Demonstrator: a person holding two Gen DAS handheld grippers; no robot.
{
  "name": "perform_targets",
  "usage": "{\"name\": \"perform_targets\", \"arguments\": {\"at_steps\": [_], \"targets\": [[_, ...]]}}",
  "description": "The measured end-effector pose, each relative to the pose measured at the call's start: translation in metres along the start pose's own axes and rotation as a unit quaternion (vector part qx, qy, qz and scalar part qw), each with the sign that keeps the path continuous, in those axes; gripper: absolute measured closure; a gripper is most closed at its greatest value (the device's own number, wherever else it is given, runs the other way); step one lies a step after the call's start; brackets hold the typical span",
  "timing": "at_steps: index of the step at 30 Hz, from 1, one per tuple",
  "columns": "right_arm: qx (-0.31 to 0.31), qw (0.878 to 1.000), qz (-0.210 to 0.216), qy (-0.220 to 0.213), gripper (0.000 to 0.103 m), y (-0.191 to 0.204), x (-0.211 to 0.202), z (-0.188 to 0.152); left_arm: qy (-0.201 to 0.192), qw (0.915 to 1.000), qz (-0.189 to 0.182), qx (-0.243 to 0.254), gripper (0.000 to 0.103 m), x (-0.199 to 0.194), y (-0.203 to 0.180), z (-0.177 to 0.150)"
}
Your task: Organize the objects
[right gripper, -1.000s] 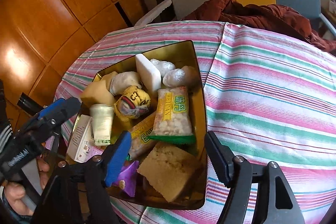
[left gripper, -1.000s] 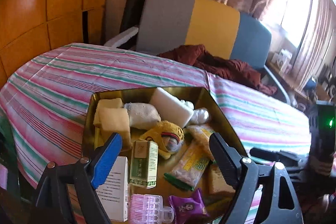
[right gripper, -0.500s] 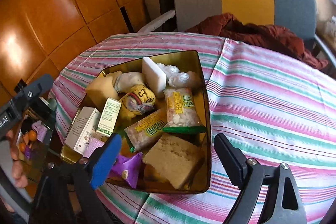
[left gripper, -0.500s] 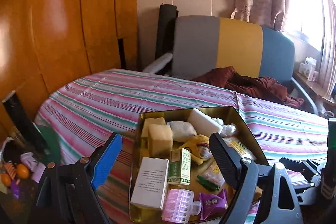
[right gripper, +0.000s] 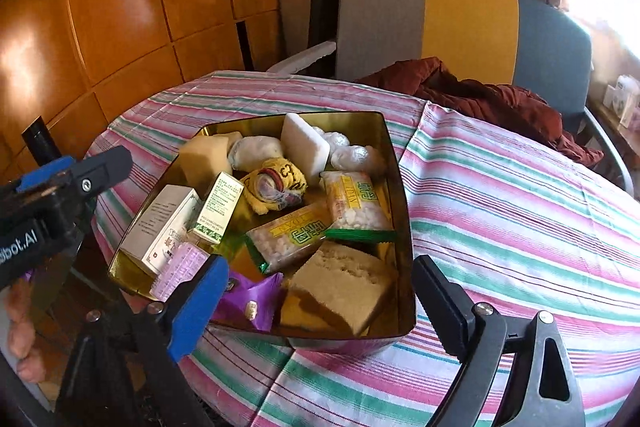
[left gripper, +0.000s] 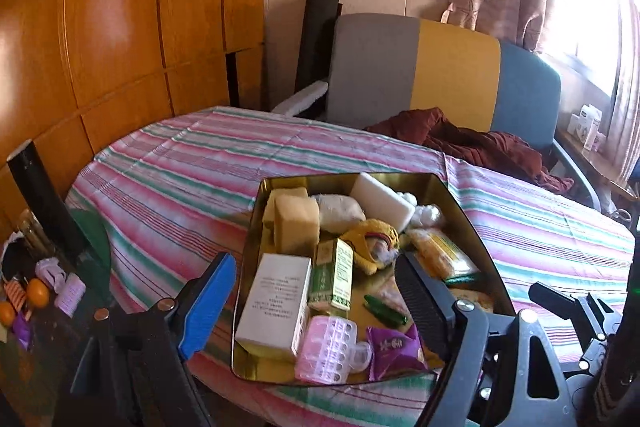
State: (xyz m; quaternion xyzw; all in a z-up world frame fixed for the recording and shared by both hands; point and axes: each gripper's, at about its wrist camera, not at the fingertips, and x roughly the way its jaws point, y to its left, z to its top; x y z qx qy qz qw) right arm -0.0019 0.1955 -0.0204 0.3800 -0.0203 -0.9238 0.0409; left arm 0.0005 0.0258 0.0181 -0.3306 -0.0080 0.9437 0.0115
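The gold tin (right gripper: pixel 394 163) sits at the near edge of the striped table (right gripper: pixel 500 195), packed with boxes, snack packets and sponges. Both claws hang back from it, spread wide and holding nothing. The right gripper (right gripper: pixel 316 291) looks the nearer: the sponge cake (right gripper: pixel 344 287) lies just ahead between its fingers, long axis running left to right. The left gripper (left gripper: pixel 316 291) faces the white box (left gripper: pixel 276 303), whose length runs near to far.

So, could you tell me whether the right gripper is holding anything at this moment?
No, the right gripper is open and empty, hovering at the near edge of the gold tin.
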Motion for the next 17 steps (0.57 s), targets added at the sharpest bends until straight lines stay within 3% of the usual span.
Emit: {"name": "perform_targets", "arguments": {"at_steps": [17], "targets": [[-0.012,1.0,-0.001,0.006,0.01,0.0093,0.0031,-0.0026,0.009,0.9999,-0.006,-0.013,0.024,0.005,0.0072,-0.006]]}}
